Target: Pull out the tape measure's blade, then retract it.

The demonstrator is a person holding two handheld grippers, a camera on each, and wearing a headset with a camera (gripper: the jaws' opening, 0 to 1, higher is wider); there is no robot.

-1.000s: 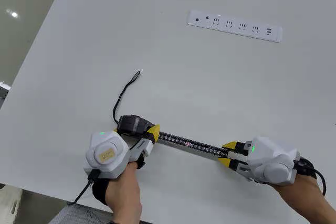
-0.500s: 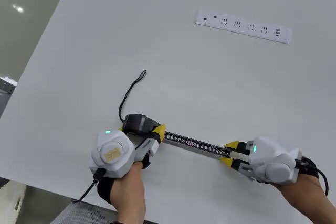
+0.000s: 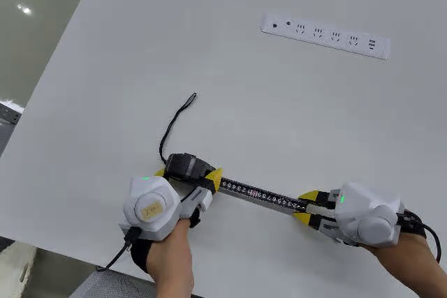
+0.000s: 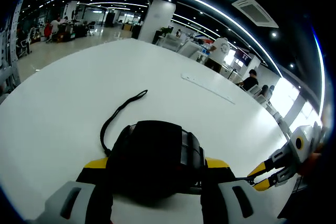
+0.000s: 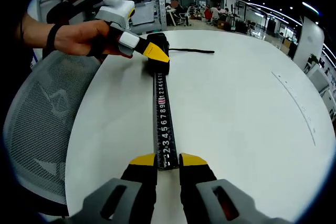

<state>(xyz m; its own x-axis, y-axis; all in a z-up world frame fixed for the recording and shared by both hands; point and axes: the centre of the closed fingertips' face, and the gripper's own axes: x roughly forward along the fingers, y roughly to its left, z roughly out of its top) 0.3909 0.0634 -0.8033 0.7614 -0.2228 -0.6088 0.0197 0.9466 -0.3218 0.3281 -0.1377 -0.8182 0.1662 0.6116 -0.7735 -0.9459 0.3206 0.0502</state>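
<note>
Head view: black tape-measure case (image 3: 185, 167) on white surface (image 3: 279, 102), clamped by left gripper (image 3: 187, 172) as anchor.
Left gripper view: jaws flank the case; black wrist cord (image 4: 118, 111) lies slack.
Right gripper view: right gripper (image 5: 167, 160) jaws pinched on black numbered blade (image 5: 161, 114) tip, holding it drawn out.

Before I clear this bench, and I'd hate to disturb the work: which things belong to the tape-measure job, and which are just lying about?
In use: tape measure case, clamped by the left gripper; blade, pinched by the right gripper; black cord.
Lying about: power strip; mesh chair.
</note>
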